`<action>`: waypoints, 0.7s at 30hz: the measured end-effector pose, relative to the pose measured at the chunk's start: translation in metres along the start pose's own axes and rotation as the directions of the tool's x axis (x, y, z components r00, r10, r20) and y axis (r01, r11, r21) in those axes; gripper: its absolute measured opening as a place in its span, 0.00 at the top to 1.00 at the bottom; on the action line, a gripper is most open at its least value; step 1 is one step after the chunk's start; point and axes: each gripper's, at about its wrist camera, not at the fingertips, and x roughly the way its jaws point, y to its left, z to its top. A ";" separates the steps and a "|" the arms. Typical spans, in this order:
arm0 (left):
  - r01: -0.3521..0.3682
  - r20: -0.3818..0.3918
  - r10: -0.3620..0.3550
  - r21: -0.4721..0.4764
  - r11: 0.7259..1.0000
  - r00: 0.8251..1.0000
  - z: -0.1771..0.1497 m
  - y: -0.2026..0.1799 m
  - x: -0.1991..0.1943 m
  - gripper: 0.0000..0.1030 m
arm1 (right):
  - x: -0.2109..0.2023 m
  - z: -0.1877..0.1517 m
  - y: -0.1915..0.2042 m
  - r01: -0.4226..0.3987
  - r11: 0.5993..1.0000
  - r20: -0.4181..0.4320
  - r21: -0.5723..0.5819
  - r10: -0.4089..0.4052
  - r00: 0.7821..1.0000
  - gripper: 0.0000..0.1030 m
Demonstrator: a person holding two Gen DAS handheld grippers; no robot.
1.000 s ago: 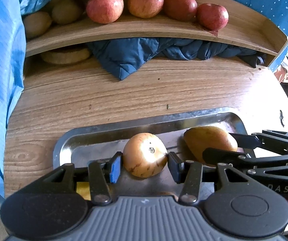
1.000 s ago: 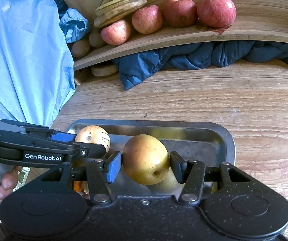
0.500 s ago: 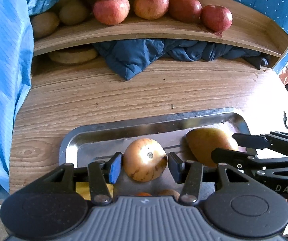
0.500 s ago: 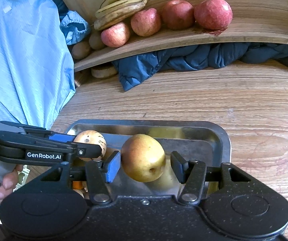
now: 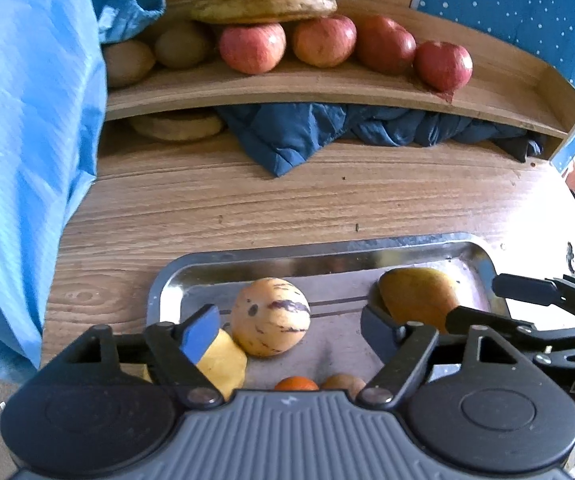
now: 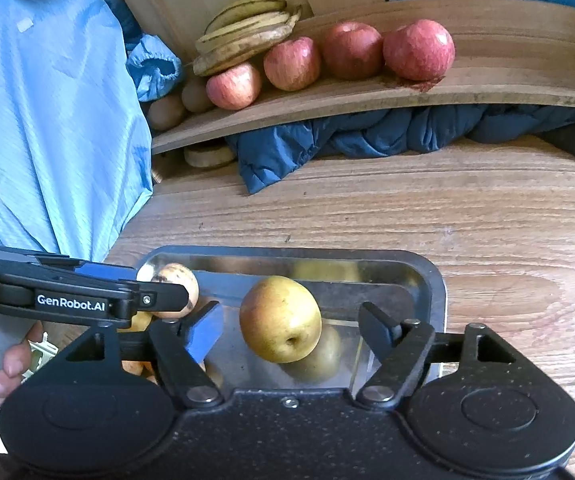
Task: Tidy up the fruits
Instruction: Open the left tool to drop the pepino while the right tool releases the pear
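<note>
Both grippers are hanging low over the steel tray, and both are standing with their jaws spread wide, gripping nothing.

Between the fingers of the left gripper a pepino melon is lying on the tray floor, round, pale orange with thin purple stripes. It is sitting nearer to the blue-padded finger, with a clear gap to the other finger. A yellow fruit piece is lying just beside it, partly under the blue pad, and an orange and a brown fruit are peeking out at the bottom edge.

Between the fingers of the right gripper a pear is resting on the tray, yellow-green, its blossom end turning toward the camera, not touching either finger.

I think both fruits are firm but easy to bruise, with smooth skin, and they are round, so they may roll on the polished metal. The best hold seems to be across the widest middle, with gentle pressure and the pads centred. The melon looks off-centre, so the left gripper should be shifting a little before closing.

On the wooden shelf behind, red apples, bananas and kiwis are already lying in groups.
</note>
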 end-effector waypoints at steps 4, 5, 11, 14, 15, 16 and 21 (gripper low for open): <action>-0.013 0.055 0.014 -0.017 1.000 0.998 -0.003 0.002 -0.007 0.13 | -0.009 -0.002 0.003 0.012 1.000 0.023 -0.003 -0.012 1.000 0.20; -0.018 0.063 0.020 -0.023 1.000 0.998 -0.004 0.003 -0.009 0.11 | -0.012 -0.002 0.003 0.017 1.000 0.029 -0.003 -0.017 0.999 0.19; -0.044 0.134 0.051 -0.052 0.998 0.990 -0.012 0.006 -0.019 0.02 | -0.026 -0.006 0.006 0.054 0.998 0.078 0.007 -0.055 0.995 0.09; -0.051 0.166 0.061 -0.065 0.997 0.984 -0.019 0.006 -0.023 0.01 | -0.033 -0.009 0.008 0.069 0.998 0.098 0.007 -0.069 0.993 0.07; -0.051 0.179 0.063 -0.068 0.996 0.982 -0.021 0.006 -0.025 0.01 | -0.036 -0.010 0.008 0.071 0.997 0.102 0.006 -0.071 0.992 0.07; -0.053 0.186 0.065 -0.072 0.996 0.980 -0.024 0.007 -0.027 0.01 | -0.038 -0.010 0.008 0.075 0.997 0.107 0.005 -0.075 0.991 0.04; -0.053 0.223 0.073 -0.097 0.994 0.972 -0.036 0.009 -0.040 0.01 | -0.048 -0.014 0.013 0.091 0.996 0.135 0.004 -0.091 0.987 0.02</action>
